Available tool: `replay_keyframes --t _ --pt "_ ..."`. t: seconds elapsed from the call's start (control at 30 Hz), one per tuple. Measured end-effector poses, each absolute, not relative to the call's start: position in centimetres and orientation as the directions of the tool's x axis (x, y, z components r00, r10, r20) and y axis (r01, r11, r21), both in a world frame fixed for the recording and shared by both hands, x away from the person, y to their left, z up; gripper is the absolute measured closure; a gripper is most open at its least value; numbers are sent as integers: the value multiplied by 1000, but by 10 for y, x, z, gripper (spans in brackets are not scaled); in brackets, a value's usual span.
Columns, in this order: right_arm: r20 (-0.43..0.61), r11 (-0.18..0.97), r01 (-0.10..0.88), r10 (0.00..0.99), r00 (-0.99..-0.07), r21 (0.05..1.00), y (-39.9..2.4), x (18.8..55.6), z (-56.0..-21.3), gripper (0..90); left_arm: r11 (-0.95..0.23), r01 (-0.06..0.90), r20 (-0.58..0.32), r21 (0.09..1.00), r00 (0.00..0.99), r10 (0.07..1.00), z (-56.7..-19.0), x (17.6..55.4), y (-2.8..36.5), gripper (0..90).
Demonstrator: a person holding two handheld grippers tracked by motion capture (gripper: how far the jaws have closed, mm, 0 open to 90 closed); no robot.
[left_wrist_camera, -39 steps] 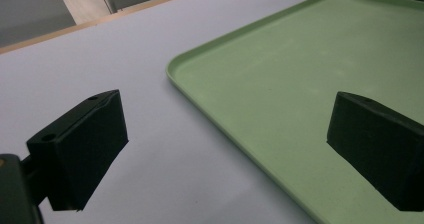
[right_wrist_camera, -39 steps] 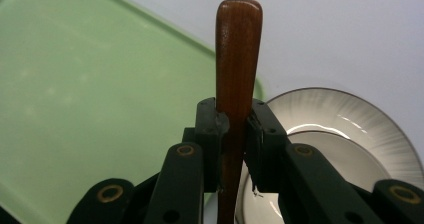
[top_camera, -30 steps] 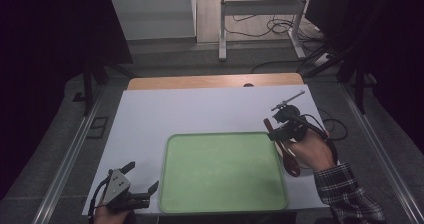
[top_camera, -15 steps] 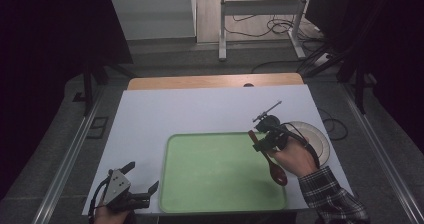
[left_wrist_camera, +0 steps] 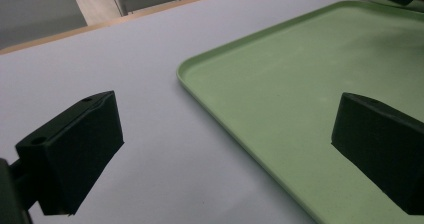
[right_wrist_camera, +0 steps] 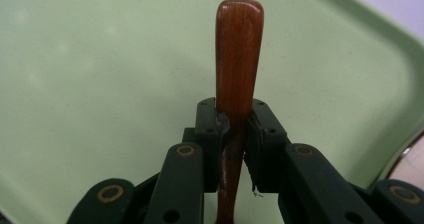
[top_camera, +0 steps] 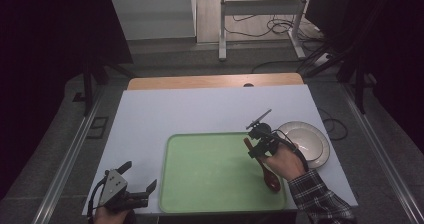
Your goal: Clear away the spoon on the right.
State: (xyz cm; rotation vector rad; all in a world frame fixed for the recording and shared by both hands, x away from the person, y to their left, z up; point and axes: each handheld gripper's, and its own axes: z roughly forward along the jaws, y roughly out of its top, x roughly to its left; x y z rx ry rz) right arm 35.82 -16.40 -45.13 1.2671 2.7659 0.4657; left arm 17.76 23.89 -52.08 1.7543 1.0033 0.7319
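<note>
Lowered over the smooth green tray — right gripper's jaws clamp a glossy wooden spoon.

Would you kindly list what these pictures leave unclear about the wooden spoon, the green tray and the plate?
- Brown wooden spoon: in the right gripper view its bowl is cut off by the bottom edge, behind the right tool; whether the bowl touches the tray cannot be told.
- Round white plate: in the high view the hand covers its near rim.
- Green plastic tray: in the left gripper view its far corner is cut off by the top edge.
</note>
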Motion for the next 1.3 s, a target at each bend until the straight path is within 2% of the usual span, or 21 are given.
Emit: replay_keyframes --t 0.27,0.43,0.53,0.93,1.3 --pt "69 616 738 753 -654 275 -164 363 -469 762 -222 303 49 927 489 871 -521 178 238 0" --pt "44 641 707 731 -681 300 -166 360 -468 674 -226 302 53 926 490 870 -521 178 238 0" --pt "23 646 692 726 -687 323 -167 357 -464 665 -231 301 57 925 492 869 -521 178 238 0" --pt "-1 673 604 668 -744 428 -168 335 -466 879 -236 301 61 924 495 867 -521 178 237 3" --pt "2 667 563 645 -764 488 -172 319 -480 894 -244 300 68 922 496 865 -521 177 236 5"
